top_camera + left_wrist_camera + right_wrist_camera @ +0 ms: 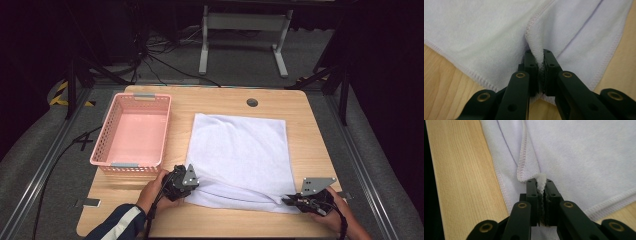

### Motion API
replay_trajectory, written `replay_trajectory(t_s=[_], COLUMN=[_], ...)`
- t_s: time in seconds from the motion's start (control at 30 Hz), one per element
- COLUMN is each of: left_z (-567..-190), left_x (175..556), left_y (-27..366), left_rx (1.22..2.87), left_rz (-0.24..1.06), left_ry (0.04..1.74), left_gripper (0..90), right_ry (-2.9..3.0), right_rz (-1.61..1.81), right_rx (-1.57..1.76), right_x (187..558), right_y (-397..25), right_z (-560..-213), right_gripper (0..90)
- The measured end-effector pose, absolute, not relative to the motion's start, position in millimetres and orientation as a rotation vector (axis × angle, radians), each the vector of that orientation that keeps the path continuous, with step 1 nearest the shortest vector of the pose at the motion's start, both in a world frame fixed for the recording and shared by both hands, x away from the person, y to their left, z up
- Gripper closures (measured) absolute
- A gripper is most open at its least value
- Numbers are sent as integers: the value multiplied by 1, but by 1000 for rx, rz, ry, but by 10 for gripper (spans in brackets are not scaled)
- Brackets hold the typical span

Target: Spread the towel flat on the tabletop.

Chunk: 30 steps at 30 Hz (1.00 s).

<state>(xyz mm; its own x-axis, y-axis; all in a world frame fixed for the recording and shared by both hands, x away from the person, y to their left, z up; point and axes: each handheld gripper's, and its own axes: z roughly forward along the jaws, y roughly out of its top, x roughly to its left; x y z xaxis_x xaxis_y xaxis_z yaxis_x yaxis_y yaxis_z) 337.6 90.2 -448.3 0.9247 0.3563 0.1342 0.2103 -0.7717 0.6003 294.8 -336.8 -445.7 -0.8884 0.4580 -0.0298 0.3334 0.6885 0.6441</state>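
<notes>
A pale lilac-white towel (240, 155) lies spread on the wooden table (215, 100), its near edge rumpled. My left gripper (187, 184) is at the towel's near left corner, shut on a pinched fold of the cloth (535, 48). My right gripper (290, 201) is at the near right corner, shut on a bunched bit of the hem (541, 182). Both jaw pairs clamp the fabric just above the tabletop. A hand holds each gripper from the near side.
An empty pink plastic basket (106, 145) stands on the table's left side, close beside the left gripper. A round cable hole (252, 102) sits near the far edge. Bare wood (461, 177) borders the towel. Beyond the table are floor cables and a white frame.
</notes>
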Motion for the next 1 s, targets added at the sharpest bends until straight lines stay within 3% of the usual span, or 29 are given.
replay_trajectory(t_s=[0.27, 0.43, 0.53, 0.6, 0.73, 0.9, 0.93, 1.0], left_z=[-431, -439, -436, -429, -420, -432, -435, -441], left_x=[293, 271, 266, 265, 270, 291, 295, 299], left_y=[105, 120, 132, 143, 146, 122, 118, 113], left_rx=[2441, 2442, 2410, 2339, 2245, 2267, 2283, 2335], left_rz=[318, 279, 244, 197, 245, 228, 183, 161], left_ry=[307, 322, 373, 407, 509, 534, 513, 472], left_gripper=[803, 713, 579, 512, 424, 439, 500, 534], right_ry=[2689, 2785, 2796, 2782, 2669, 2627, 2646, 2706], right_rz=[1037, 924, 893, 909, 1003, 1032, 1009, 969], right_rx=[546, 496, 491, 505, 536, 579, 576, 571], right_x=[264, 245, 240, 239, 239, 252, 255, 261], right_y=[-349, -348, -353, -355, -357, -346, -343, -339], right_z=[-427, -432, -428, -423, -408, -406, -411, -422], right_gripper=[826, 700, 612, 616, 698, 752, 766, 767])
